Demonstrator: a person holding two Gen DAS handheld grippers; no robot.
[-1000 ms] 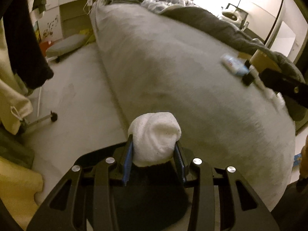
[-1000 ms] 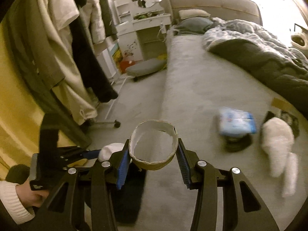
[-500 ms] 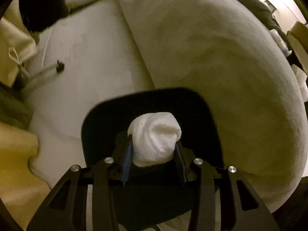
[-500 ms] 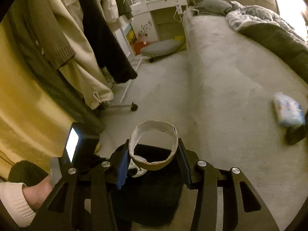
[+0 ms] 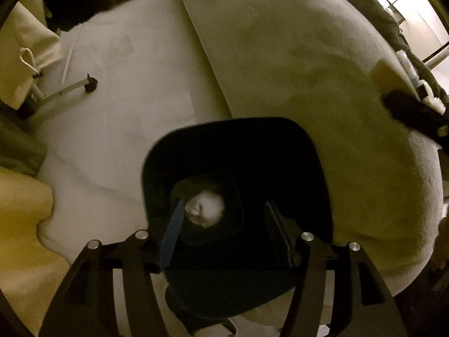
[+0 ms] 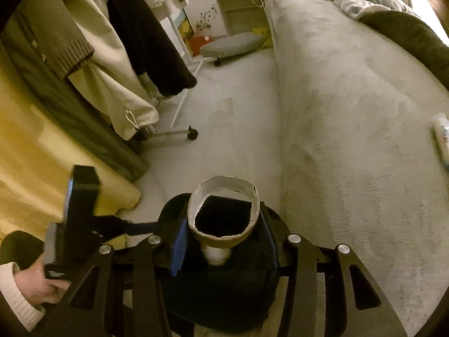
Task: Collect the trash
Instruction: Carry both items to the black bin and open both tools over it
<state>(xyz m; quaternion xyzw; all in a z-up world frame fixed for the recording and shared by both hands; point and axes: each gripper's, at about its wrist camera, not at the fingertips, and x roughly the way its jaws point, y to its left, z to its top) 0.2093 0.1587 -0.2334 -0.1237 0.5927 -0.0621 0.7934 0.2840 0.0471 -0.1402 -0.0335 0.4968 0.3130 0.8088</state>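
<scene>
Floor: pale, bare surface between bed and clothes rack; faint darker patch near its middle; black bin stands on it just beside the bed's near edge; wheeled rack foot rests on it at left; low grey cushioned stool on castors at far end. Bed: light grey cover, long side facing floor; white-and-blue packet lies on it at right edge of view; dark grey blanket and rumpled bedding further up.

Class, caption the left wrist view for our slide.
Left gripper, jaws opening, releases a white tissue wad into the black bin.
</scene>
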